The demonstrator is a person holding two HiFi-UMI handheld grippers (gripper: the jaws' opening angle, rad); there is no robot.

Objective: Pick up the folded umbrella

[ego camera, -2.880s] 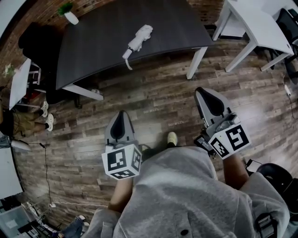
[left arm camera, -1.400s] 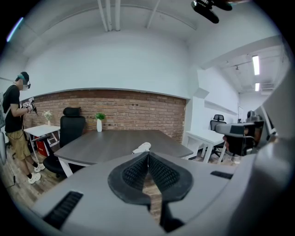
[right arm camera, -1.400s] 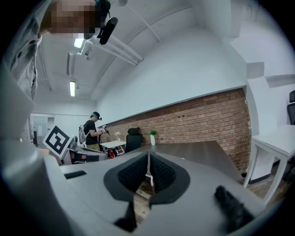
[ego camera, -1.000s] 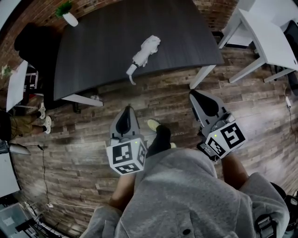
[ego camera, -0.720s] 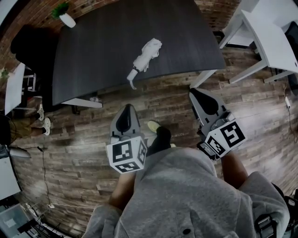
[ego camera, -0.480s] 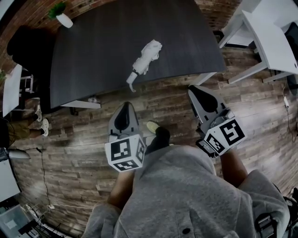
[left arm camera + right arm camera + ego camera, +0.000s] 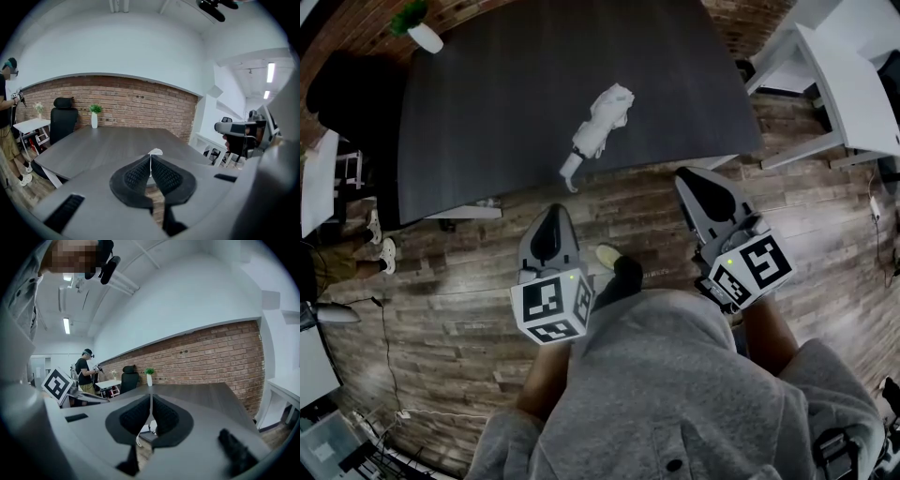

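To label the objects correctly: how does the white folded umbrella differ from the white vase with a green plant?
The white folded umbrella lies flat near the dark grey table's front edge; the white vase with a green plant stands upright at its far corner. The umbrella is long and crumpled; the vase compact and smooth. Both are white.

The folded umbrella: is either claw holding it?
No, the folded umbrella lies alone on the dark table, and the left claw and right claw are both shut, empty, short of the table edge.
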